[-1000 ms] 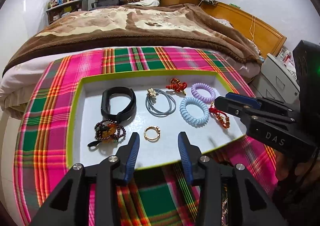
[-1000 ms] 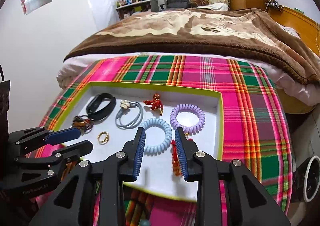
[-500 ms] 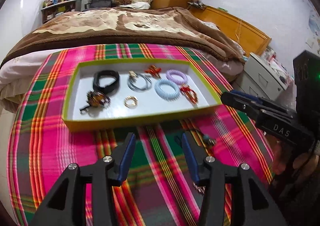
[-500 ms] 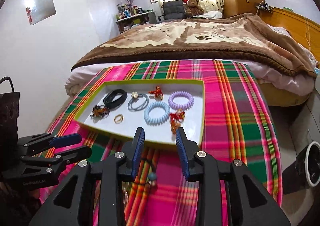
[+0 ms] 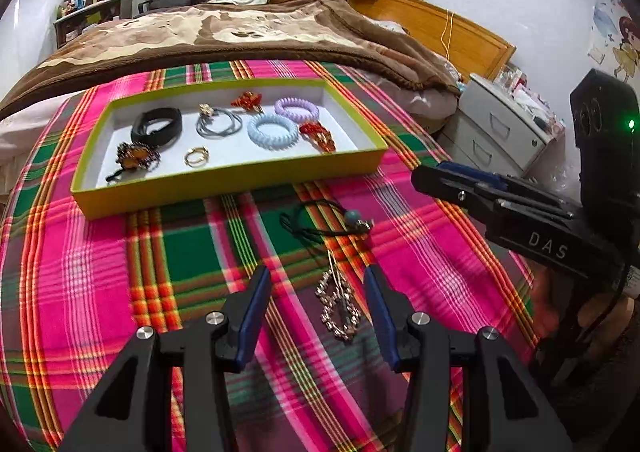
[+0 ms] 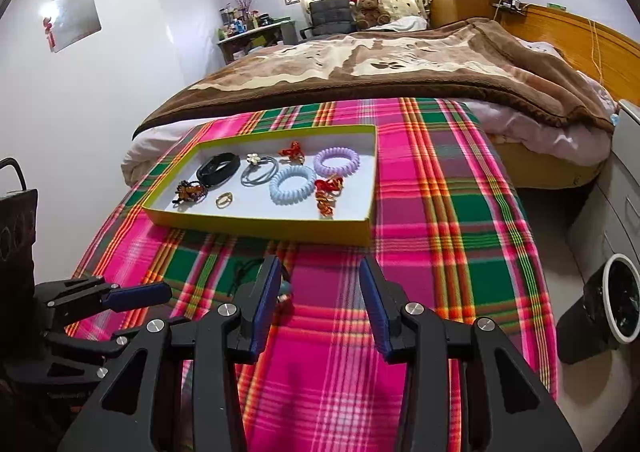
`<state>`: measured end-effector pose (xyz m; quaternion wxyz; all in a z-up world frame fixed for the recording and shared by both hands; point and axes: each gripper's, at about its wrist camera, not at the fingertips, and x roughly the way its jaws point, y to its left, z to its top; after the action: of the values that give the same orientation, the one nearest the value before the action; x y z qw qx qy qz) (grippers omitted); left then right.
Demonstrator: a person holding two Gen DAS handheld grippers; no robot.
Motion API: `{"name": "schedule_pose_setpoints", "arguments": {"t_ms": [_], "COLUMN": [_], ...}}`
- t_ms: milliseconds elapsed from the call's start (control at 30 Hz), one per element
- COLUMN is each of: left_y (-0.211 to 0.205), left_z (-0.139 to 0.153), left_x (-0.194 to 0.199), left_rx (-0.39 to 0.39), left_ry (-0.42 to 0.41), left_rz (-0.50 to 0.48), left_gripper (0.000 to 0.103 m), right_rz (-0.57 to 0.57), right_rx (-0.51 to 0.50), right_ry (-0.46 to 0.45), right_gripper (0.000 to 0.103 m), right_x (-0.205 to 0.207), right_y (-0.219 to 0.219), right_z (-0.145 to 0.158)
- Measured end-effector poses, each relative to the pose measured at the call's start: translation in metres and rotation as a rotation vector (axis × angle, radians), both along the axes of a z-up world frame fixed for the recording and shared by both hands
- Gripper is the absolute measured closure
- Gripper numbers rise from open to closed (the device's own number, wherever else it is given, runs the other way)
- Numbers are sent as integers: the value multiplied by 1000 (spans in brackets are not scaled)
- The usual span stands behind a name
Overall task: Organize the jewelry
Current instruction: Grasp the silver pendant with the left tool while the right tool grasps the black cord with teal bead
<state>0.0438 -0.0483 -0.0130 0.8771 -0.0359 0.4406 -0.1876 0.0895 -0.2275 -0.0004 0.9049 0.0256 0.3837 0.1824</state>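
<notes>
A yellow-green tray (image 5: pixel 224 180) on the plaid cloth holds a black band (image 5: pixel 158 126), a grey hair tie (image 5: pixel 220 122), blue (image 5: pixel 273 130) and purple (image 5: pixel 297 108) coil ties, a gold ring (image 5: pixel 197 155) and red ornaments. In front of it a black cord necklace (image 5: pixel 320 220) and a silver chain (image 5: pixel 338 304) lie on the cloth. My left gripper (image 5: pixel 317 276) is open above the chain, its fingers either side and not touching it. My right gripper (image 6: pixel 320 266) hovers over bare cloth to the right of the cord (image 6: pixel 244 272), jaws opening, nothing between them.
The tray (image 6: pixel 260 226) sits mid-cloth on the plaid cover (image 6: pixel 440 212) at the foot of a bed with a brown blanket (image 5: pixel 240 36). White drawers (image 5: pixel 500 124) stand to the right. A dark round bin (image 6: pixel 616 300) is on the floor.
Both grippers drew back from over the tray to the near cloth, and their jaws widened. The cord necklace and silver chain came into view.
</notes>
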Motion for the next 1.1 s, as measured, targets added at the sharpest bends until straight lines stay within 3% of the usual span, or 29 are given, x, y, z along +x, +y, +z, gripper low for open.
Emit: {"name": "schedule_pose_setpoints", "arguments": {"t_ms": [467,767,1100], "left_y": [-30,-39,-37], "left_z": [-20,-25,-24], "left_x": [-9,-9,-9], "left_rx": [102,227,215], "left_ry": [24,-24,-32], "left_rz": [-31,9,15], "left_gripper": [53,53,54], "right_rz": [-29,-34,-32], "right_rx": [-3,4,0], "right_ry": [1,-1,9], "right_gripper": [61,61,60], "right_x": [-17,-22,-23], "right_y": [-17,-21,-18], "right_z": [-6,-7,-11]}}
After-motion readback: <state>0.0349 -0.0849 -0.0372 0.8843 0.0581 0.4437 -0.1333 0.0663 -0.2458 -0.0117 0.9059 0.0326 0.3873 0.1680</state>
